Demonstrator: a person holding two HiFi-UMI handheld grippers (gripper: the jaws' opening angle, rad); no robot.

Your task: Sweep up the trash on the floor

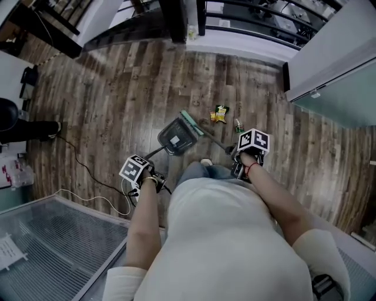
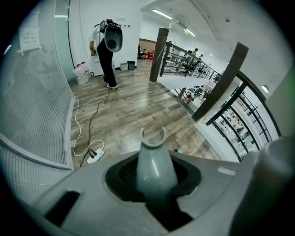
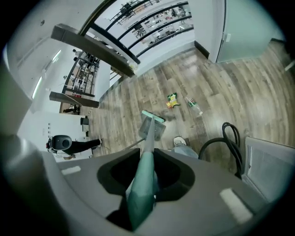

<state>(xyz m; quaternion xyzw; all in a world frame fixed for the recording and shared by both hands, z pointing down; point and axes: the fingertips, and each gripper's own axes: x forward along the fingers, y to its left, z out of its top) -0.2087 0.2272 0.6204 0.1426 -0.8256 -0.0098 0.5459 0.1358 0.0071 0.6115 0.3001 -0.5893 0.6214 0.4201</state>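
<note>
A grey dustpan (image 1: 176, 136) rests on the wood floor in front of me, and its long handle runs back into my left gripper (image 1: 136, 170), which is shut on it. In the left gripper view the handle's clip end (image 2: 153, 159) stands out between the jaws of that gripper (image 2: 154, 186). My right gripper (image 1: 252, 142) is shut on the teal broom handle (image 3: 144, 177). The broom head (image 1: 192, 122) lies beside the dustpan's far edge. A yellow-green wrapper (image 1: 220, 113) and a small bottle (image 1: 238, 125) lie on the floor just beyond the broom.
A person in black (image 1: 23, 126) stands at the far left. A white cable with a power strip (image 2: 94, 154) runs along the glass partition. A railing (image 1: 252, 17) bounds the far side. A black hose (image 3: 227, 138) loops near my right foot (image 1: 206, 161).
</note>
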